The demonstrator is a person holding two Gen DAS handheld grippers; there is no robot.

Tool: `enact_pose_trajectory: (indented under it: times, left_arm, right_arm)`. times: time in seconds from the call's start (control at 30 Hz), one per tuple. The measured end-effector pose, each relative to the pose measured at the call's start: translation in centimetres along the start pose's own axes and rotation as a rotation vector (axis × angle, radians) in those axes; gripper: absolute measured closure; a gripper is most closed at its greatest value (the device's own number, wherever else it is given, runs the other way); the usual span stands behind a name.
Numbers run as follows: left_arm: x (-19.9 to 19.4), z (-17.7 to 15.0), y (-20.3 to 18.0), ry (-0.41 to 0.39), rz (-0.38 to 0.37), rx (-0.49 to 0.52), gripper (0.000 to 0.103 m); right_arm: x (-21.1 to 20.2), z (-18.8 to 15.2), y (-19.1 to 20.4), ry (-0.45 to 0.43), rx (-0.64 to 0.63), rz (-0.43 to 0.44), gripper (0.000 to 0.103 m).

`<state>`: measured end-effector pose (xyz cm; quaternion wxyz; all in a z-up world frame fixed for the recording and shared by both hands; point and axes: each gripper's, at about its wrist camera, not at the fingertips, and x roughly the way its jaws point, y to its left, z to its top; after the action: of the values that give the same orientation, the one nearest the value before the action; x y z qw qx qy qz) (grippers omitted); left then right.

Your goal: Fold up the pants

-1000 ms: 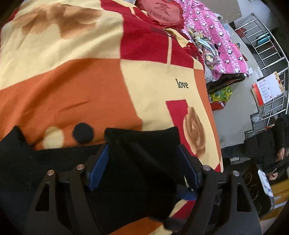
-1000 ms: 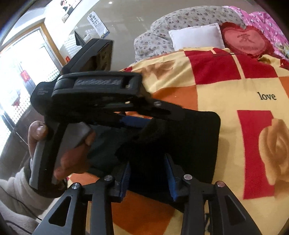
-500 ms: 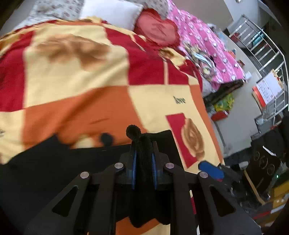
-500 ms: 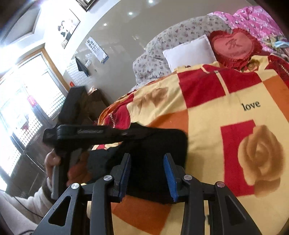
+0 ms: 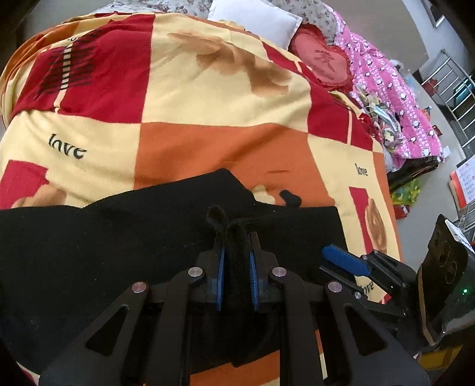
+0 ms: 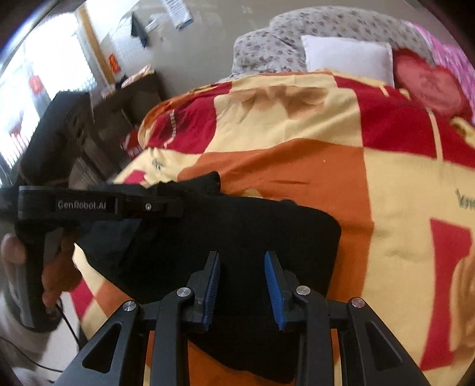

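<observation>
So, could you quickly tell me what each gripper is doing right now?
Left gripper: closed, pinching a bunch of the black pants.
Right gripper: open above the pants, holding nothing.

Black tongs [image 6: 242, 285] with blue ribbed pads [image 6: 274, 292], silver screws, white "GenRobot.AI" lettering; bare hand [image 6: 56, 267].

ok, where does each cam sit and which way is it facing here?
Left wrist: on the left gripper, looking along its fingers over the black pants and blanket toward the white pillow; jaws are shut on a pants bunch, and the right gripper's blue pad shows at lower right.
Right wrist: on the right gripper, jaws open above the pants, facing the same pillow; the left gripper and the hand holding it show at left.
Shared: pants, blanket, pillow, red heart cushion.
</observation>
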<state>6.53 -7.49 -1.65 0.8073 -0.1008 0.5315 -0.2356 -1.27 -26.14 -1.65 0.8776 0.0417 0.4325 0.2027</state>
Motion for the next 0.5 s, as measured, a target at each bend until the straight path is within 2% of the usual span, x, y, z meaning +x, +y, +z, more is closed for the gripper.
enact_pose_trajectory:
  times: [0.07,0.17,0.23,0.3,0.5]
  left_arm:
    - [-0.4,-0.2,-0.2,-0.012,0.012,0.013,0.087]
    - [-1.7,-0.6,-1.2,-0.063,0.099,0.07,0.086]
    - [-2.3,-0.8,-1.5,-0.078,0.127,0.092,0.086]
    - [-2.8,-1.1,-1.8,-0.087,0.138,0.101,0.078]
    - [-3.3,-2.8,-2.3,-0.107,0.173,0.095,0.077]
  right_arm:
    - [-0.9,0.0,-0.1,0.003,0.013,0.0,0.073]
    - [-2.1,-0.2,0.4,-0.004,-0.006,-0.035,0.073]
    - [-2.5,-0.5,0.8,0.004,-0.01,-0.052,0.073]
    - [-2.7,-0.8,0.6,0.01,0.02,-0.061,0.073]
    - [-1.8,-1.6,1.0,0.04,0.051,-0.099,0.073]
